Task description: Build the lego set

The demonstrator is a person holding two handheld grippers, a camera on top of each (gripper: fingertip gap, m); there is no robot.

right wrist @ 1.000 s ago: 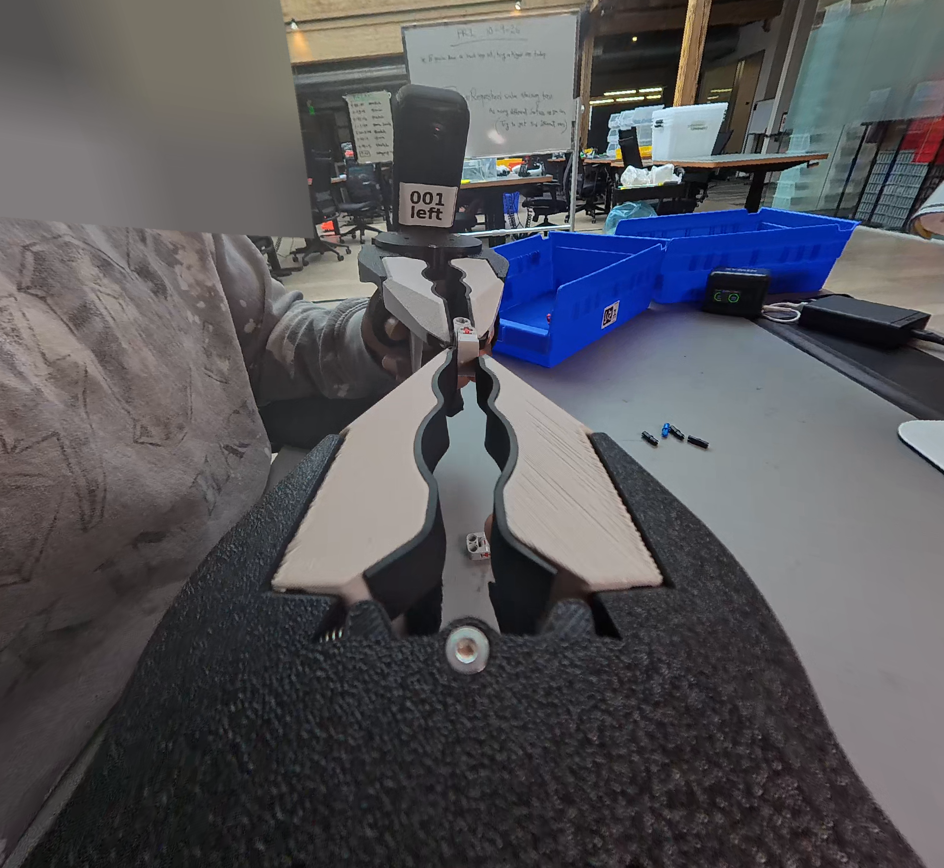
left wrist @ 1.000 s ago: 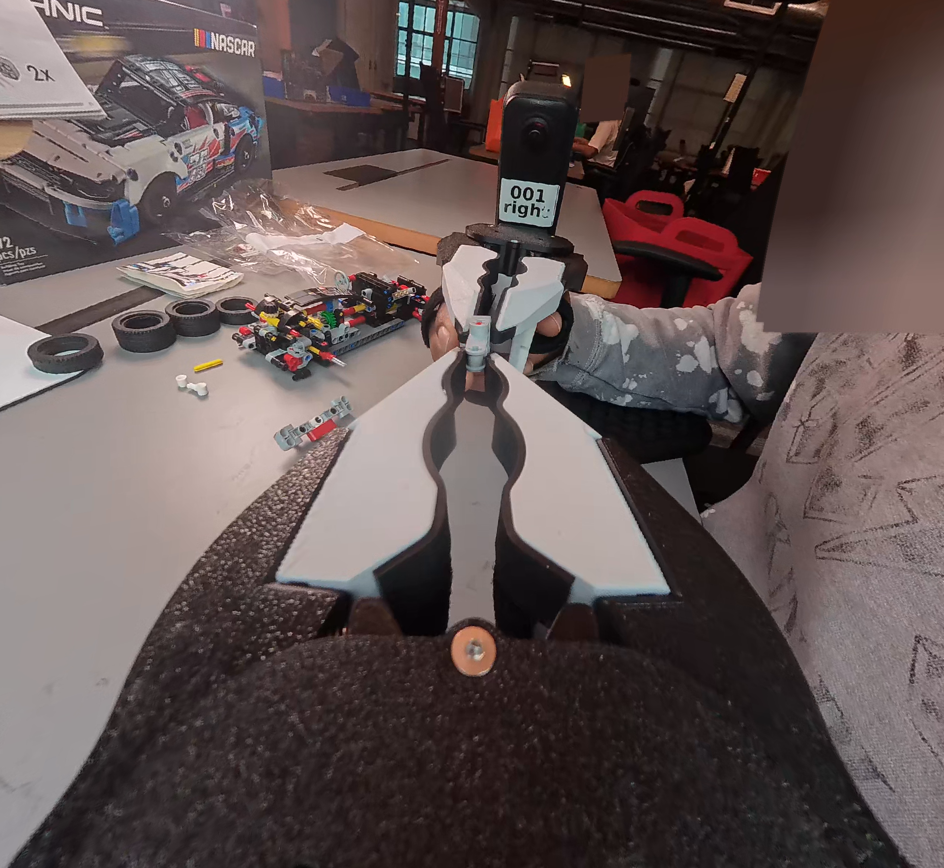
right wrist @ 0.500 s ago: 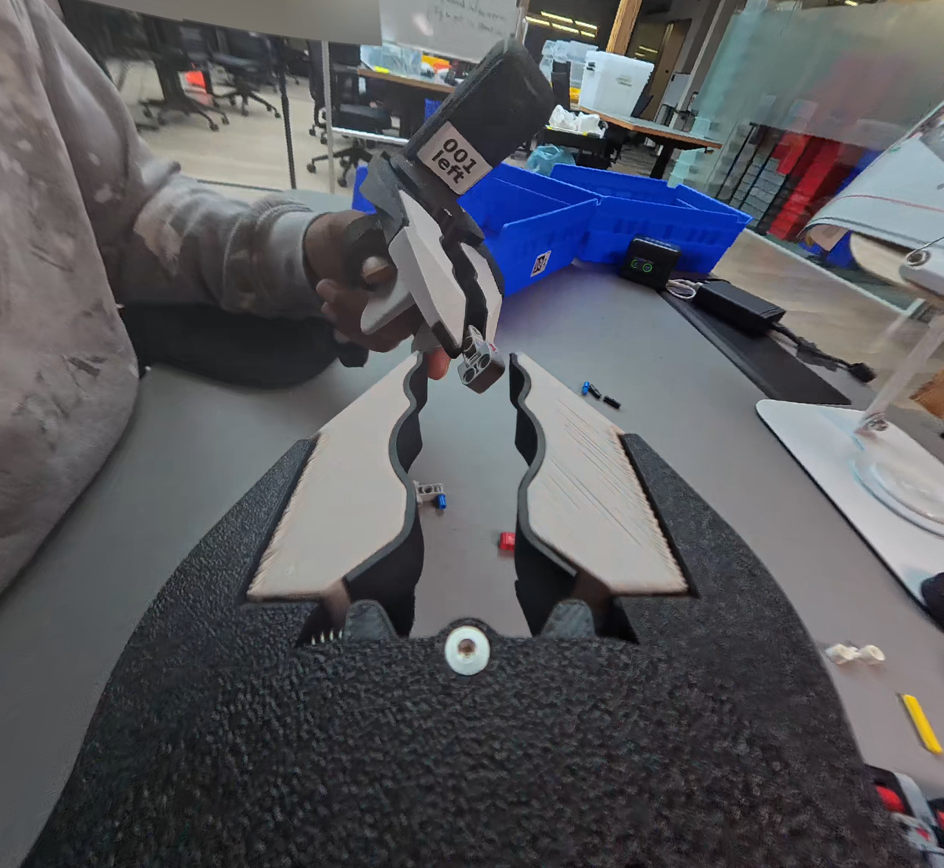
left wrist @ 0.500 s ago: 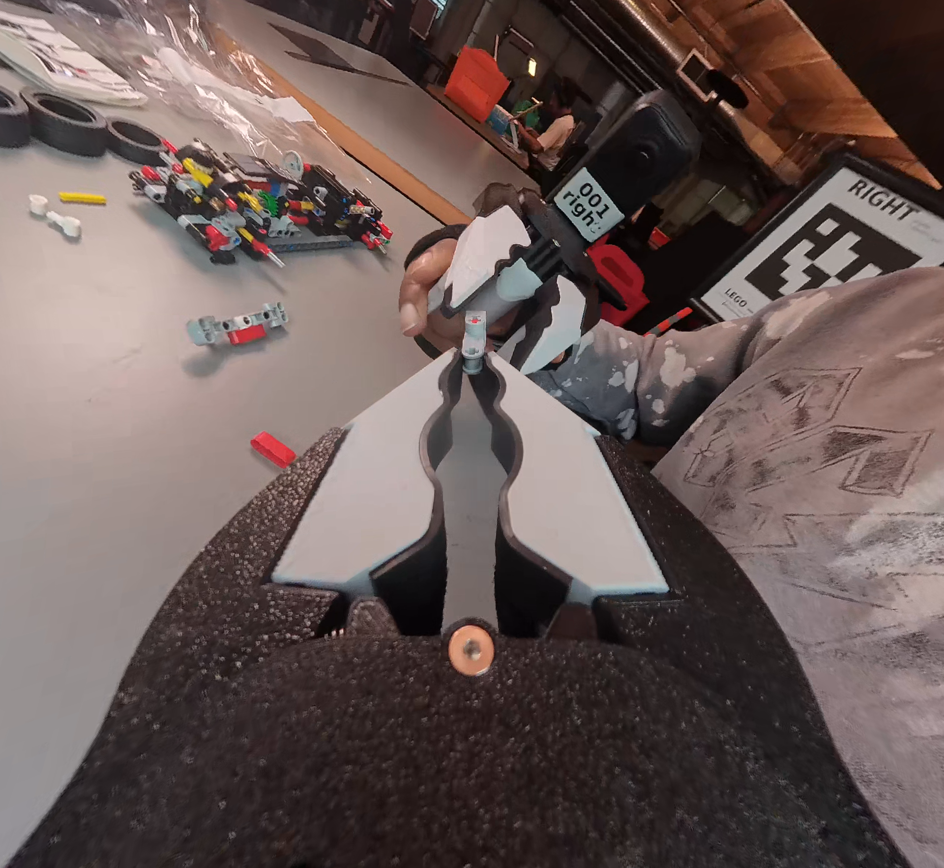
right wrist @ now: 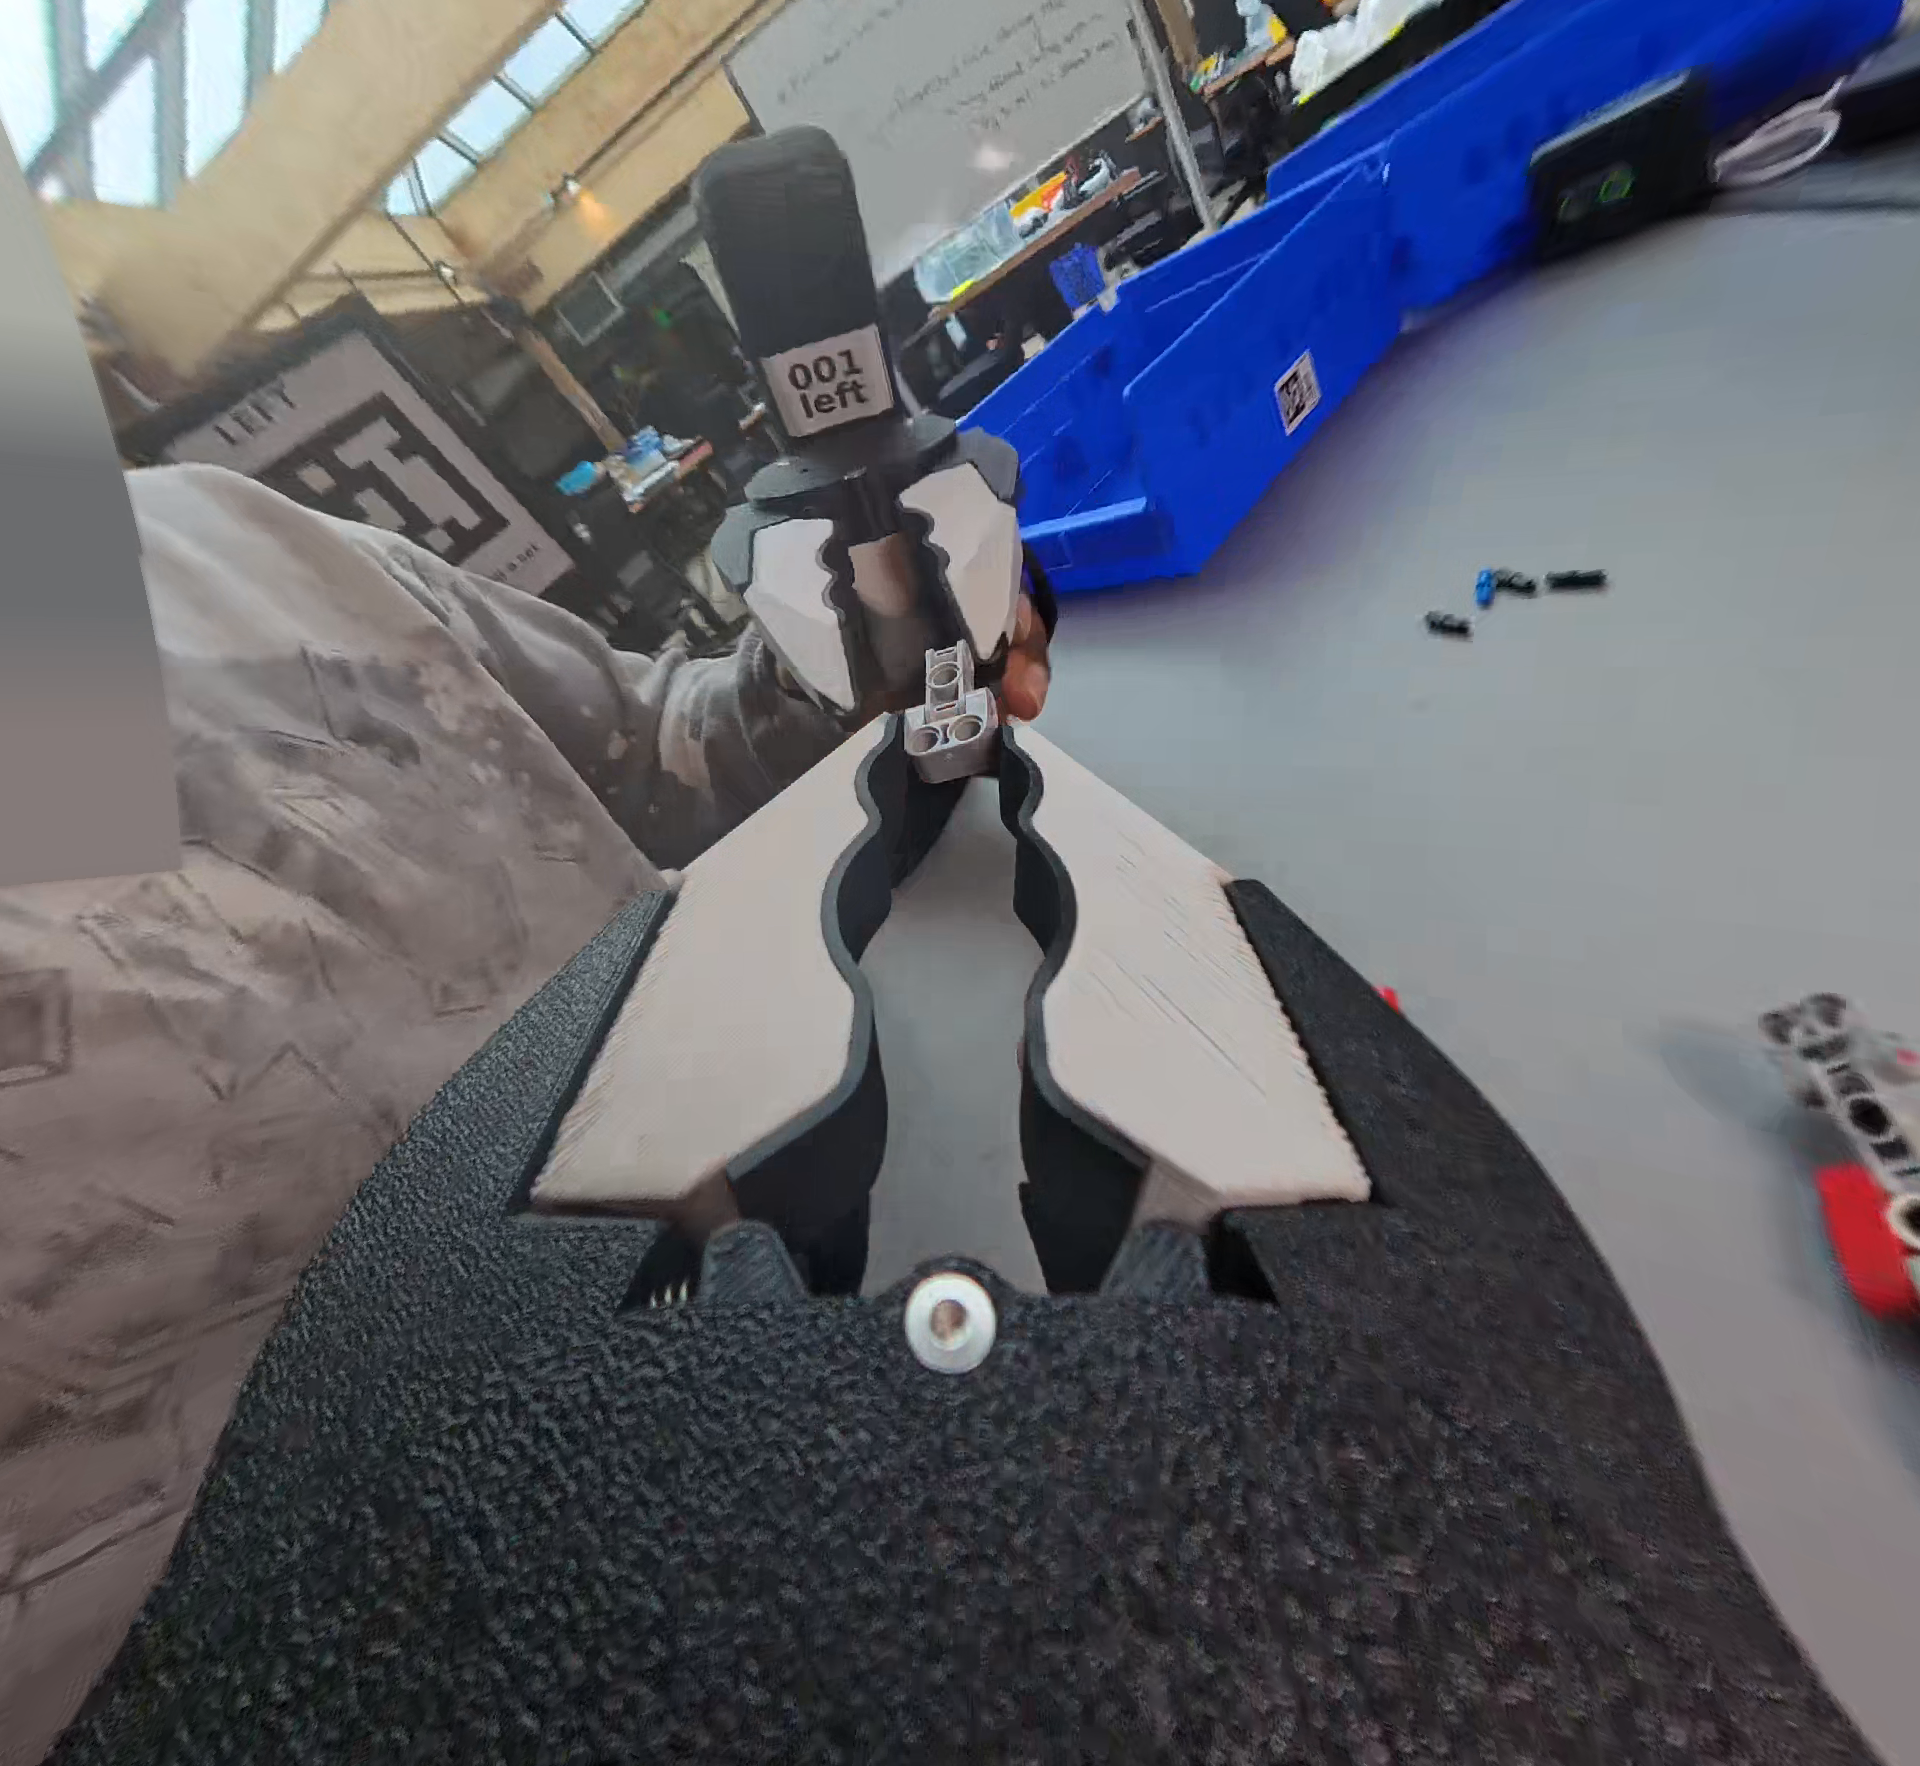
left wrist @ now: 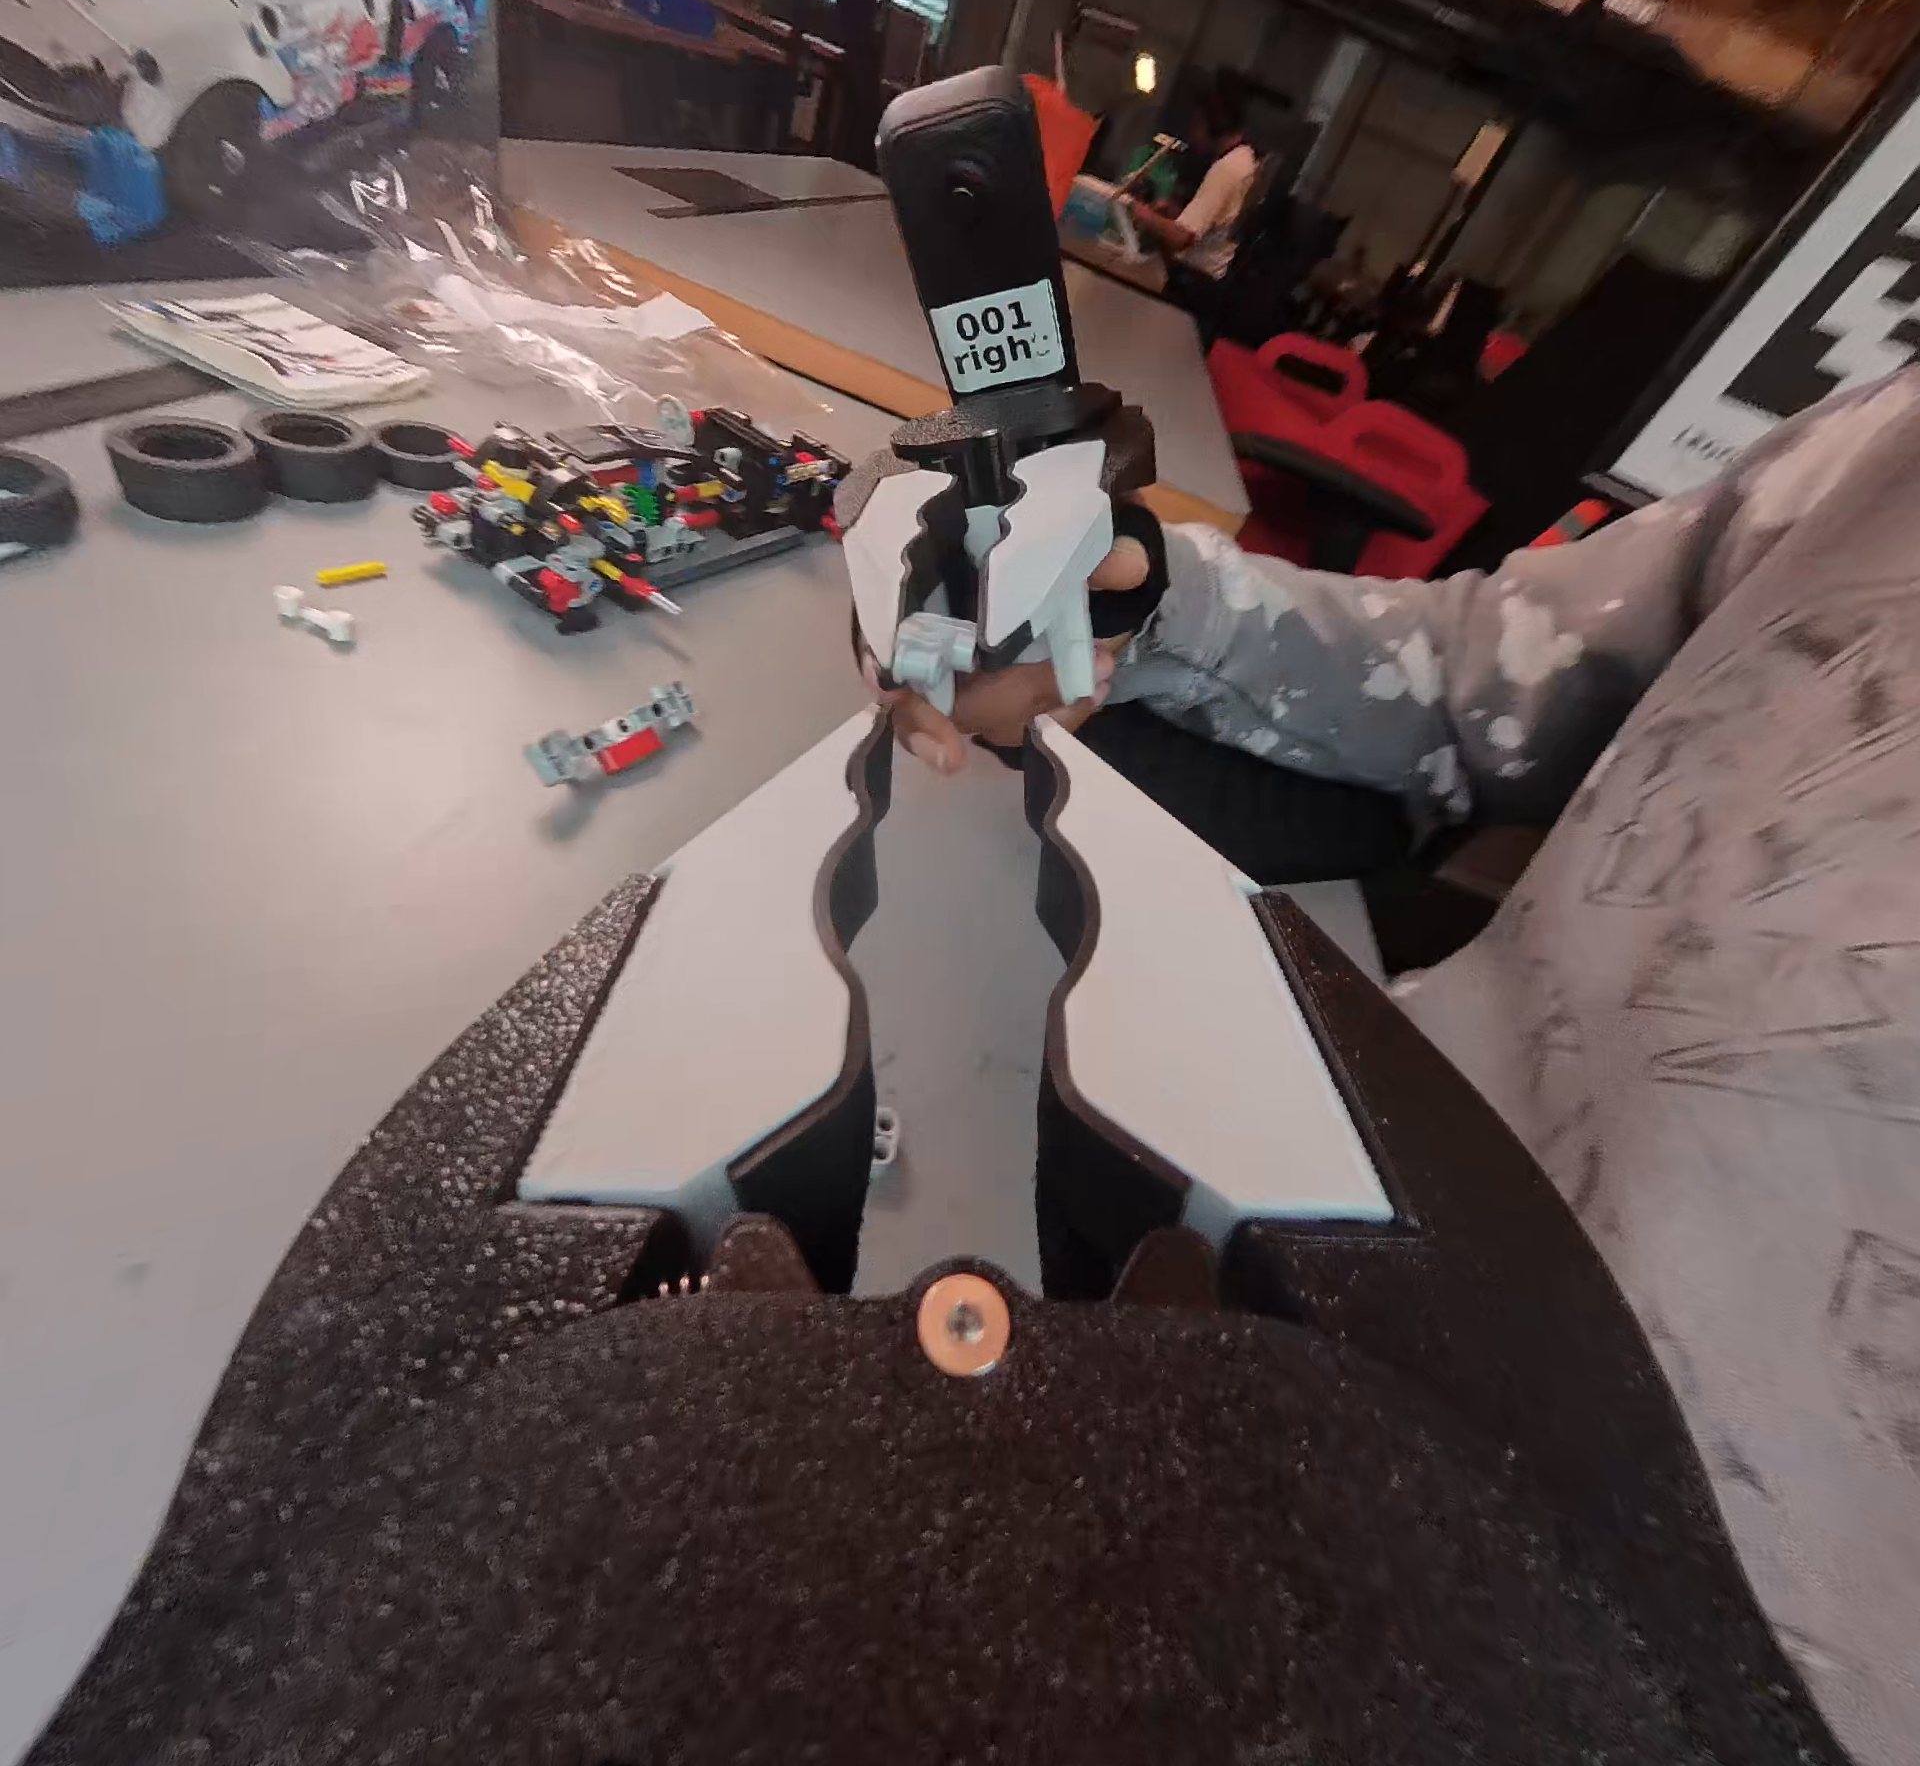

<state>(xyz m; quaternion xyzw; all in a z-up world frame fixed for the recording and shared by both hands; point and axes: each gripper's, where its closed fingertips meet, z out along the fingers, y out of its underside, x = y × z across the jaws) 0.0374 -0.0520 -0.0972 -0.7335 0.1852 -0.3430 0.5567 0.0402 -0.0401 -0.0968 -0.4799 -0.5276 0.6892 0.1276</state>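
My right gripper (right wrist: 951, 740) is shut on a small light-grey connector piece (right wrist: 948, 729) and holds it in the air; the piece also shows in the left wrist view (left wrist: 930, 662). My left gripper (left wrist: 961, 729) is open and empty, its tips just in front of the right gripper (left wrist: 992, 677). The two grippers face each other above the grey table's near edge. The partly built car chassis (left wrist: 623, 511) lies on the table to the left. A small grey-and-red subassembly (left wrist: 613, 745) lies nearer and also shows in the right wrist view (right wrist: 1860, 1114).
Three black tyres (left wrist: 187, 469), a yellow axle (left wrist: 351, 573), white pins (left wrist: 312, 610), a booklet (left wrist: 270, 350), clear bags (left wrist: 499, 303) and the set's box (left wrist: 208, 54) lie at left. Blue bins (right wrist: 1299, 386) and black pins (right wrist: 1517, 589) are at right. Left and right tips are no more than a few centimetres apart. The right tips stand about 25 cm off the yellow axle (left wrist: 351, 573).
The grey connector has passed from my left gripper to my right. The left gripper was shut on it and has opened; the right gripper was open and has shut on it.
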